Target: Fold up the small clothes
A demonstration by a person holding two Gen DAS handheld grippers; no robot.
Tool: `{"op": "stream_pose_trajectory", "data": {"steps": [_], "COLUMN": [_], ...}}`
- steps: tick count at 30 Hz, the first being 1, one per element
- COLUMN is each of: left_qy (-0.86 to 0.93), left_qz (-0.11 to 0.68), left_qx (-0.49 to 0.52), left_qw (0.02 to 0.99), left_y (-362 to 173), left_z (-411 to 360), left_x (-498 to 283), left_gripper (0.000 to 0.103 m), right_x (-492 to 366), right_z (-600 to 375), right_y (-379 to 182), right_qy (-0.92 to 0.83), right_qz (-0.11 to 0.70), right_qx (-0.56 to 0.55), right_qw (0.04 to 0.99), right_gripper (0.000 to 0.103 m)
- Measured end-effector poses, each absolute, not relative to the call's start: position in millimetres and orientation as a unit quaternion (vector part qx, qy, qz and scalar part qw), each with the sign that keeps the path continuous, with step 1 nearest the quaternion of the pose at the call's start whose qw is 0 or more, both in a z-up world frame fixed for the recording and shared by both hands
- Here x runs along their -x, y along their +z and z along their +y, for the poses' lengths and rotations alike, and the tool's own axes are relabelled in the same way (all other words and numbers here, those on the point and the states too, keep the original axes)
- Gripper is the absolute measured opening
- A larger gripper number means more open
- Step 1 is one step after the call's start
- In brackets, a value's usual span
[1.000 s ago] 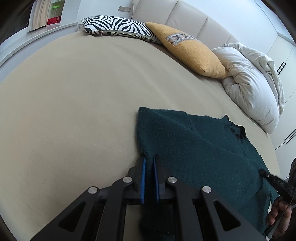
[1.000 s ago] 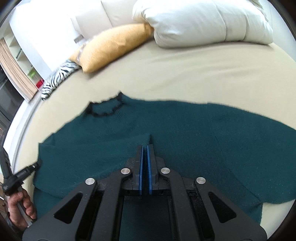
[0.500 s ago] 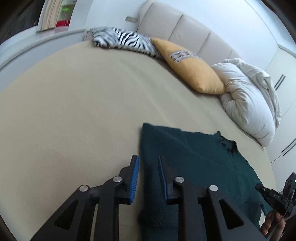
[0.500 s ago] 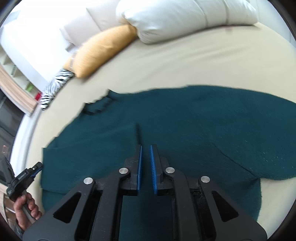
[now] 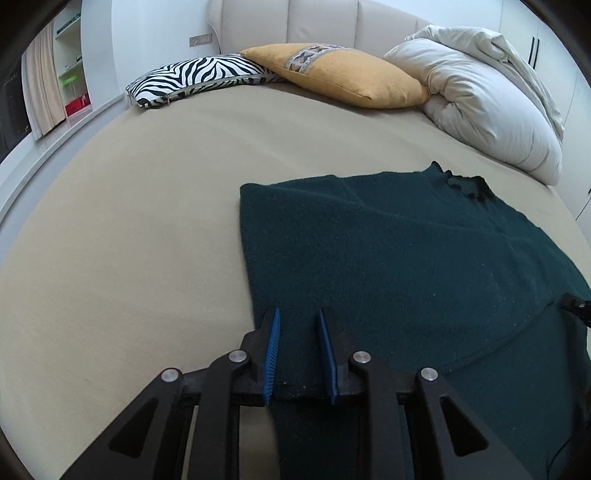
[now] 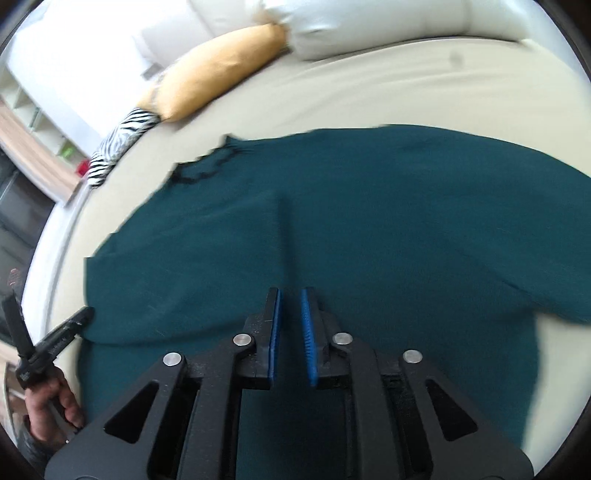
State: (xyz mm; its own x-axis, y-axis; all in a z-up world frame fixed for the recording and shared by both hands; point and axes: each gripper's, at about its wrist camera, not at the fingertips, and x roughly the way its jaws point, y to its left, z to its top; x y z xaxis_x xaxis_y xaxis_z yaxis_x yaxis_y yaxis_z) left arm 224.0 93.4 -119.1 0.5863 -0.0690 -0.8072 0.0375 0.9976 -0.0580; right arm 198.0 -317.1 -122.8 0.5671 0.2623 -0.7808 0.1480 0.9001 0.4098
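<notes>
Nearest in the left wrist view, the left gripper (image 5: 297, 354) stands with its jaws apart, nothing pinched between the blue pads (image 5: 270, 354). It sits over the near left corner of the sweater (image 5: 406, 266), whose fabric shows in the gap between the fingers. Whether the pads touch the knit cannot be told.

The right gripper (image 6: 291, 332) is likewise released, jaws parted with a narrow gap, hanging above the middle of the sweater (image 6: 369, 221). The picture there is blurred, so contact with the cloth cannot be judged. Down at 8 o'clock in that view a hand (image 6: 48, 402) grips the handle of the other tool.

The sweater, dark green, lies spread on the bed (image 5: 129, 221). Its left side is folded in over the body, giving a straight edge running from 6 toward 12 o'clock in the left wrist view. The collar (image 5: 465, 182) sits at the far end, toward 1 o'clock.

Farther off, along the head of the bed, lie a zebra-striped pillow (image 5: 192, 77) at 11 o'clock, a yellow pillow (image 5: 340, 74) at 12 o'clock touching it, and a bundled white duvet (image 5: 487, 99) at 2 o'clock just beside the yellow one. Behind them rises a padded headboard (image 5: 314, 22).
</notes>
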Motion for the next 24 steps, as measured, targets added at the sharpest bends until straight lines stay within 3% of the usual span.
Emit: {"op": "stream_pose_trajectory", "data": {"steps": [3, 5, 7, 8, 13, 15, 24], "left_qy": [-0.028, -0.03, -0.03, -0.029, -0.025, -0.018, -0.026], "left_qz": [0.453, 0.452, 0.454, 0.456, 0.457, 0.459, 0.454], "left_qx": [-0.017, -0.026, -0.02, -0.016, -0.021, -0.022, 0.034], "left_qw": [0.891, 0.891, 0.89, 0.889, 0.889, 0.888, 0.89], "left_y": [-120, -122, -122, -122, -123, -124, -116], "left_z": [88, 90, 90, 91, 88, 91, 98], "left_x": [-218, -216, -214, -214, -213, -212, -207], "left_gripper": [0.025, 0.025, 0.026, 0.026, 0.027, 0.037, 0.035], "right_x": [-155, -125, -108, -100, -87, -78, -19], "right_z": [-356, -383, -403, -412, -427, -437, -513], "right_y": [-109, -102, -97, -94, -85, -87, -106], "right_qy": [0.017, 0.006, -0.013, -0.02, -0.015, -0.013, -0.066], "right_qz": [0.433, 0.413, 0.4, 0.391, 0.383, 0.371, 0.328], "right_qx": [-0.259, -0.279, -0.299, -0.307, -0.313, -0.347, -0.443], "right_qw": [0.863, 0.867, 0.866, 0.868, 0.869, 0.861, 0.832], "right_gripper": [0.014, 0.02, 0.051, 0.054, 0.055, 0.055, 0.055]}}
